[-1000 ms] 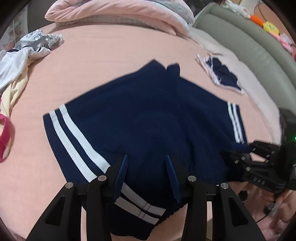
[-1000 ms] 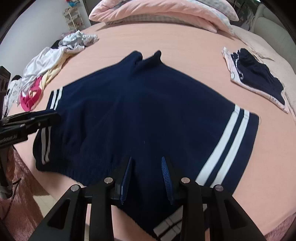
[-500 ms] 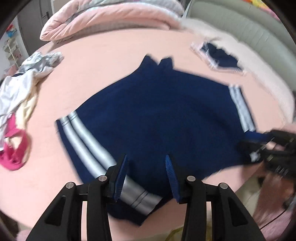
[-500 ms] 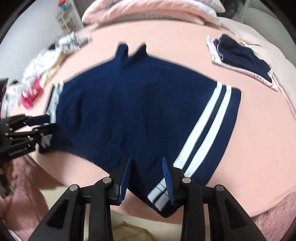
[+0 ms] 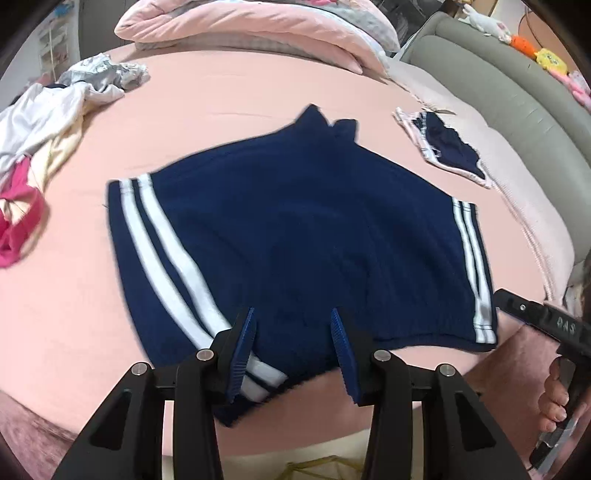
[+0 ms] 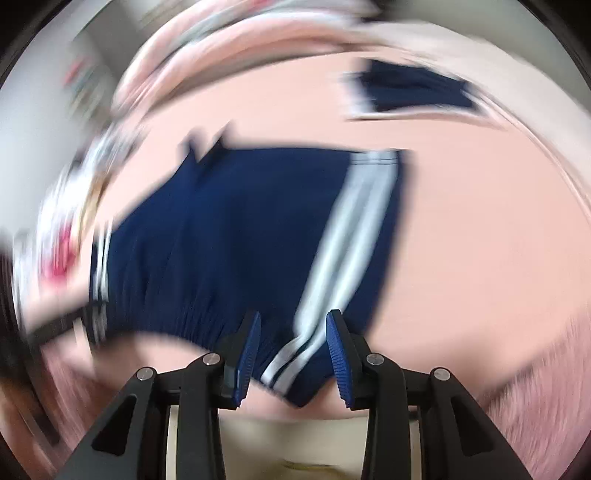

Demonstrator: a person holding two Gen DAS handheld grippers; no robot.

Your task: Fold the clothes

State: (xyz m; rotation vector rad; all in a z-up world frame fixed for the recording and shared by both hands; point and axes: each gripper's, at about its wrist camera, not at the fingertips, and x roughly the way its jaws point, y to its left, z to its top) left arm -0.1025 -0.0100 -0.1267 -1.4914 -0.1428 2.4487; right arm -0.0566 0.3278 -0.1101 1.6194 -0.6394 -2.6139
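Observation:
Navy shorts with white side stripes lie spread flat on the pink bed sheet, waistband toward me. My left gripper hovers open above the near left waistband corner, with no cloth between its pads. The right gripper shows at the right edge, just beside the shorts' right corner. In the blurred right wrist view, the shorts lie slanted. My right gripper is open above the striped near corner, gripping nothing. The left gripper is a dark smear at the left.
A pile of loose clothes lies at the far left of the bed. A folded navy and white garment sits at the right, and a pink duvet at the far end. A person's foot stands beside the bed's near edge.
Both grippers have drawn back toward the near edge of the bed, so more of the shorts shows. The right wrist has rolled and its view is now smeared.

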